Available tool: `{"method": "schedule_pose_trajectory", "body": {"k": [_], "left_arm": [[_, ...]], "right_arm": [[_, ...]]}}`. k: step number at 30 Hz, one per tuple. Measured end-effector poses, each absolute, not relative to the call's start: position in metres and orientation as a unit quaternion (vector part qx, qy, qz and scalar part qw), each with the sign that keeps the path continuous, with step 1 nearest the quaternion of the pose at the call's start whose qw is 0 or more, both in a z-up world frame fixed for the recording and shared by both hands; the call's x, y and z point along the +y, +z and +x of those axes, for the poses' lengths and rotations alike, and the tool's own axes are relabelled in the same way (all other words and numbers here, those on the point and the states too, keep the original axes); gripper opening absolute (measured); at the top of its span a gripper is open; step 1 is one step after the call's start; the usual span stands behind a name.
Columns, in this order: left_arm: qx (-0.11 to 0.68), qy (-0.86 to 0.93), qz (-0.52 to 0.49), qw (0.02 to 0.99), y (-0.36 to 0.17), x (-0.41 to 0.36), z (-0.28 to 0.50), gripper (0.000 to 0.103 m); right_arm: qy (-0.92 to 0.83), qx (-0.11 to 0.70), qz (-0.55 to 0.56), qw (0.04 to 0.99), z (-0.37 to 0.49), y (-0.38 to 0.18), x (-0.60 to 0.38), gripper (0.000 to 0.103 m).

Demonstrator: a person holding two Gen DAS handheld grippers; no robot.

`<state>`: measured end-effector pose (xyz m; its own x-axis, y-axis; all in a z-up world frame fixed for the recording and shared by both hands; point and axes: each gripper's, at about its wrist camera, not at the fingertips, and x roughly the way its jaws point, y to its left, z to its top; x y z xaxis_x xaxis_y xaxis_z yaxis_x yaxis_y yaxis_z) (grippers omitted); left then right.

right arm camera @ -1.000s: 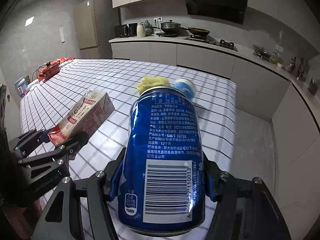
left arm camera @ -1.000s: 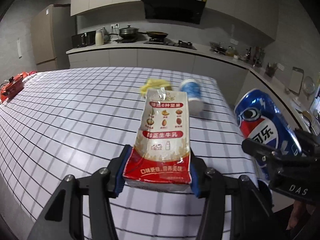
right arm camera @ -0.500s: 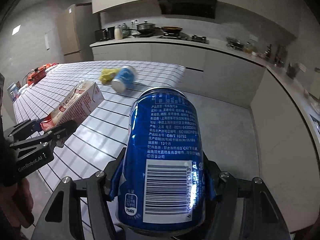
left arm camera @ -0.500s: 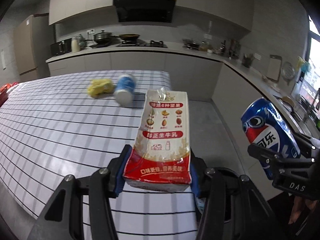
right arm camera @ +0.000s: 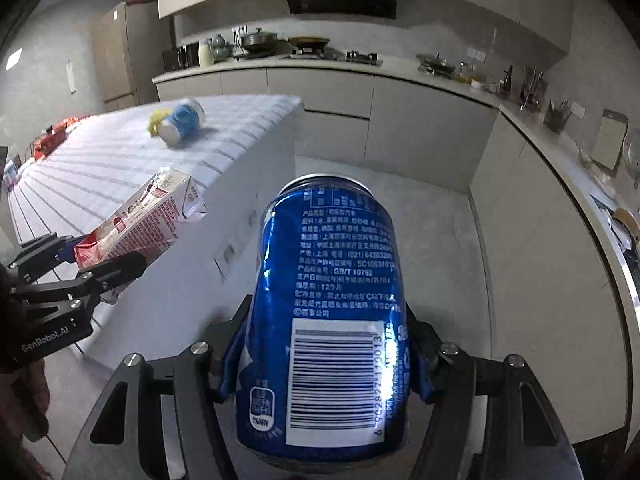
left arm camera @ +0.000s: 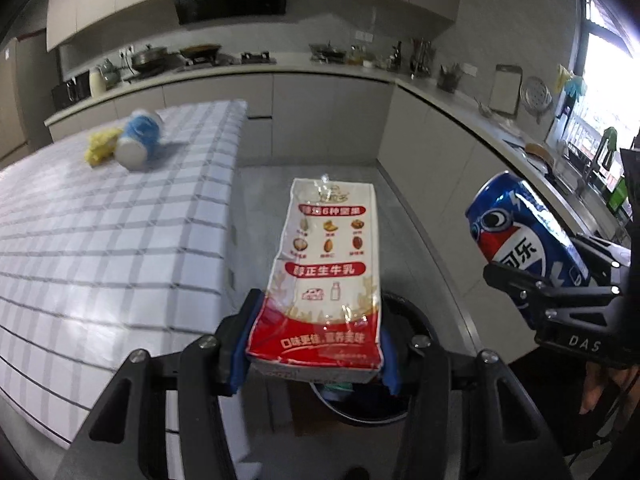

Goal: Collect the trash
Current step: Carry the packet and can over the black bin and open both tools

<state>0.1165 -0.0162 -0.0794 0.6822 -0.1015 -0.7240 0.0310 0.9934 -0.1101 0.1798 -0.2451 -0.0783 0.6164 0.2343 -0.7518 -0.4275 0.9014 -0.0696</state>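
Both grippers have swung off the bench (left arm camera: pixel 120 248) since the previous frame; grey floor now lies ahead of each. Bench with checked cloth sits left of the left jaws, bearing a toppled blue-and-white bottle (left arm camera: pixel 138 144) touching a yellow crumpled wad (left arm camera: pixel 100 148), well apart from both grippers. Black round bin (left arm camera: pixel 404 360) directly beneath the left jaws, mostly hidden by the carton. Left gripper (left arm camera: pixel 316 356): jaws clamped on the base of a milk carton (left arm camera: pixel 328 272). Right gripper (right arm camera: pixel 324 364): jaws clamped on the lower body of a blue Pepsi can (right arm camera: pixel 328 312), barcode up.
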Motion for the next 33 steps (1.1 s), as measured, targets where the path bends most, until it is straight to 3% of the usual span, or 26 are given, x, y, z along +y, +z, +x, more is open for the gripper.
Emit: {"method": "schedule_pose_trajectory", "body": {"k": [19,20,21,22,24,33], "left_arm": [[0.522,-0.038,-0.082,0.848,-0.205,-0.075,0.140,0.054],[0.521,-0.022,-0.090,0.849,-0.211,-0.073,0.144,0.061],[0.520,0.000,-0.087,0.850,-0.216,-0.071,0.147,0.085],[0.521,0.024,-0.086,0.849,-0.222,-0.067,0.149,0.093],[0.532,0.035,-0.090,0.841,-0.228,-0.062,0.152,0.095],[0.536,0.052,-0.056,0.841,-0.230,-0.073,0.137,0.096]], "right_arm": [[0.282,0.482,-0.233,0.796,0.206,-0.222,-0.254,0.067],[0.290,0.483,-0.249,0.788,0.211,-0.231,-0.249,0.067],[0.293,0.478,-0.275,0.781,0.214,-0.239,-0.244,0.068],[0.283,0.456,-0.319,0.781,0.217,-0.252,-0.238,0.083],[0.274,0.457,-0.357,0.767,0.226,-0.273,-0.235,0.103],[0.226,0.474,-0.280,0.804,0.248,-0.268,-0.279,0.103]]}}
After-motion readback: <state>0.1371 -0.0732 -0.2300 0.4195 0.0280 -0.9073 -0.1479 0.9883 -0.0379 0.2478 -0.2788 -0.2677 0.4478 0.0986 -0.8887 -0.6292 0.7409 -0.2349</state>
